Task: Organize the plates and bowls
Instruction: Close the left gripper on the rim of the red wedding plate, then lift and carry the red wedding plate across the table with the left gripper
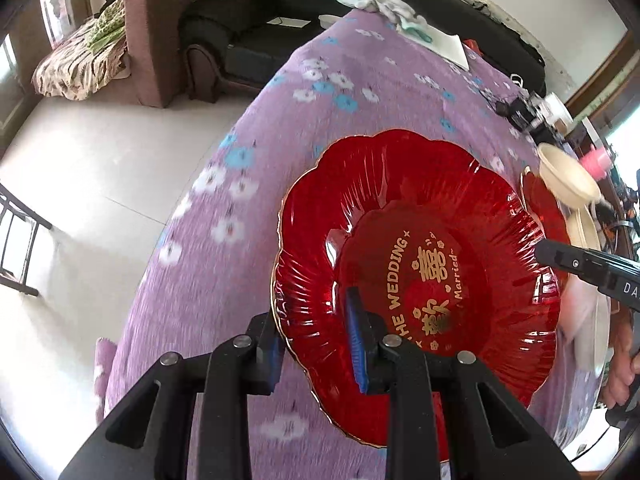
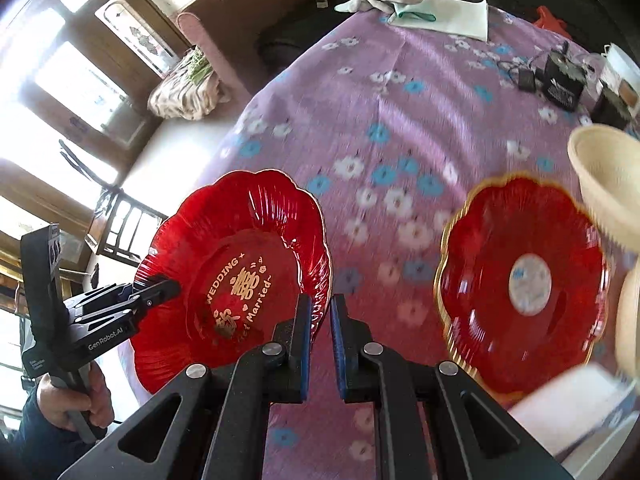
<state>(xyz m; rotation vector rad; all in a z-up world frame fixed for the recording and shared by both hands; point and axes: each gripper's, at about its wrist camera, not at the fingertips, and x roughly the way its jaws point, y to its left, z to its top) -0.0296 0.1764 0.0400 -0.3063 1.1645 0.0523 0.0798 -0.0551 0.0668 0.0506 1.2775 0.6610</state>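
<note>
Red glass wedding plate (image 1: 420, 264), low and right of centre in the left view, is pinched at opposite rims by the left claw (image 1: 316, 336) and right claw (image 2: 320, 332) above the purple floral desk (image 1: 360, 92); keeping both hands level should avoid twisting the glass.
</note>
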